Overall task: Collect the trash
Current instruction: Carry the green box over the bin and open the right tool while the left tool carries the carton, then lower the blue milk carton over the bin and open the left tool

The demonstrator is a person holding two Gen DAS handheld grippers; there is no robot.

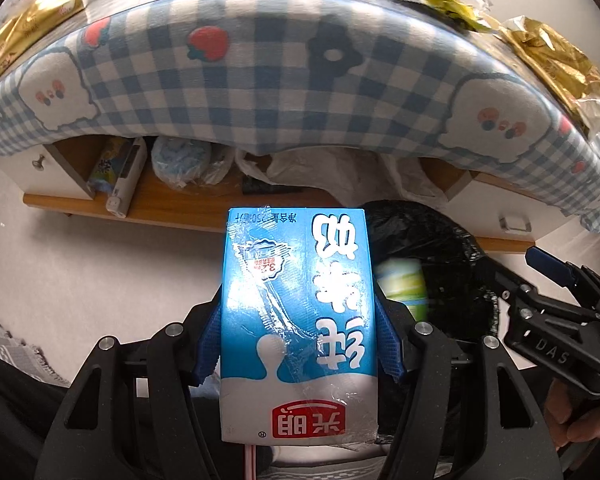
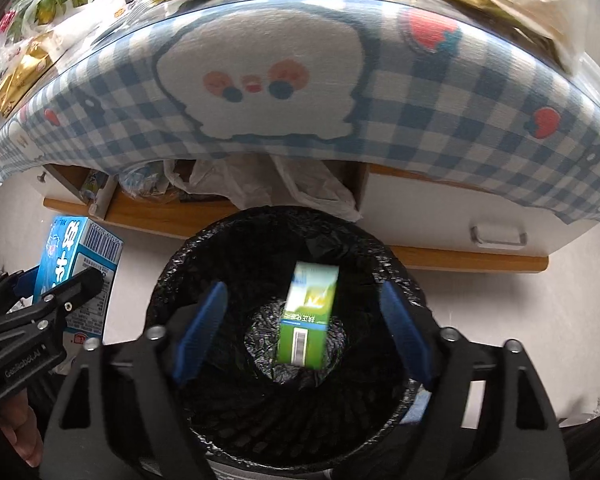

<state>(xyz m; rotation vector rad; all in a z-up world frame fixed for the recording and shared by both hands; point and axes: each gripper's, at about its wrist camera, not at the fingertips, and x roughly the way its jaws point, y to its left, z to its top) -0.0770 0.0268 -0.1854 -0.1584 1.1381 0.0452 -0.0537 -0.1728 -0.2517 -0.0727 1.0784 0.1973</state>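
My left gripper is shut on a blue and white milk carton, held upright to the left of the bin; the carton also shows in the right wrist view. My right gripper is open and empty, directly above a round bin lined with a black bag. A green carton, blurred by motion, is inside the bin mouth between and below my right fingers. It shows as a green blur in the left wrist view, beside the bin.
A table with a blue checked cloth stands behind the bin, with gold and yellow wrappers and bags on top. A wooden shelf under it holds plastic bags and boxes. White drawers are at the right. The floor is pale.
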